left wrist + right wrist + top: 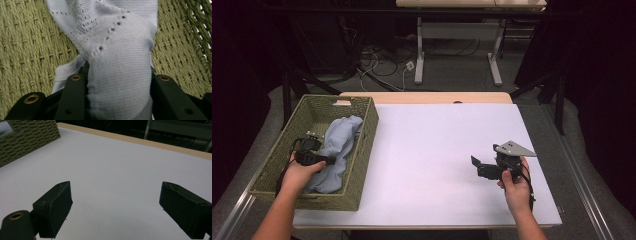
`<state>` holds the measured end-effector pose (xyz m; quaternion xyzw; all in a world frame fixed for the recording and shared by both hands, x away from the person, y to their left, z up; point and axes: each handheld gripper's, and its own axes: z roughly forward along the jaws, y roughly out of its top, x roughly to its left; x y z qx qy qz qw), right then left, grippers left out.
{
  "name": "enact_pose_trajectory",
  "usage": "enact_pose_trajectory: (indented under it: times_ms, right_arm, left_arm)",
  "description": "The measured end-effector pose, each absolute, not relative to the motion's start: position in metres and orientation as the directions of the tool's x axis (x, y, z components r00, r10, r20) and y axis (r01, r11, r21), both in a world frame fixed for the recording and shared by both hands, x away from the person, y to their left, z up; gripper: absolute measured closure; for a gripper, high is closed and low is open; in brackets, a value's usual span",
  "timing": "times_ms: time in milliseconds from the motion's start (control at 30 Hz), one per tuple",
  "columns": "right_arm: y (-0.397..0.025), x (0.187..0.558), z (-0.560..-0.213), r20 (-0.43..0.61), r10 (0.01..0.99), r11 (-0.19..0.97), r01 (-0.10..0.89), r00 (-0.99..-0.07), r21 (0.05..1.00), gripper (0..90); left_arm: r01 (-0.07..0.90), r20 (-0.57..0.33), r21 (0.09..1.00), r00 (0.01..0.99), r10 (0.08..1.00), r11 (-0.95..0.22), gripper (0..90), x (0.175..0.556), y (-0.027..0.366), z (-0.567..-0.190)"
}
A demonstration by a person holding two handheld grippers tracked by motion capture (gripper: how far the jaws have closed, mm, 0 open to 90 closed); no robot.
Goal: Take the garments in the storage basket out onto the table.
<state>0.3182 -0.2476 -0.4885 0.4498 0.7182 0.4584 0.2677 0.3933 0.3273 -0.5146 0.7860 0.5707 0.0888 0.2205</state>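
Observation:
A light blue knit cloth (340,142) lies crumpled in a woven olive basket (368,142) at the table's left. My left gripper (331,161) is down inside the basket, its jaws pressed against both sides of a bunched fold of the cloth (120,37). In the left gripper view the basket's woven floor (30,50) shows on either side of the cloth. My right gripper (476,167) is held low over the white tabletop at the right, pointing left, open with nothing between its jaws (116,192).
The white tabletop (432,145) stretches between the basket and the right gripper. The basket's corner (30,135) shows far off in the right gripper view. Beyond the table's wooden far edge stand another table's legs (419,55) and loose cables on the floor.

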Motion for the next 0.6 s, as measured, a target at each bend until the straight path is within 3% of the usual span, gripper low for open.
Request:
enact_pose_trajectory:
  times_ms: [600]
  right_arm:
    - [-0.248,0.319,-0.489,0.026,0.893,0.178,0.404,-0.450,0.897,11.4]
  left_arm:
    - [0.814,-0.136,0.552,0.303,0.943,-0.181,71.4,0.387,0.334,-0.503]
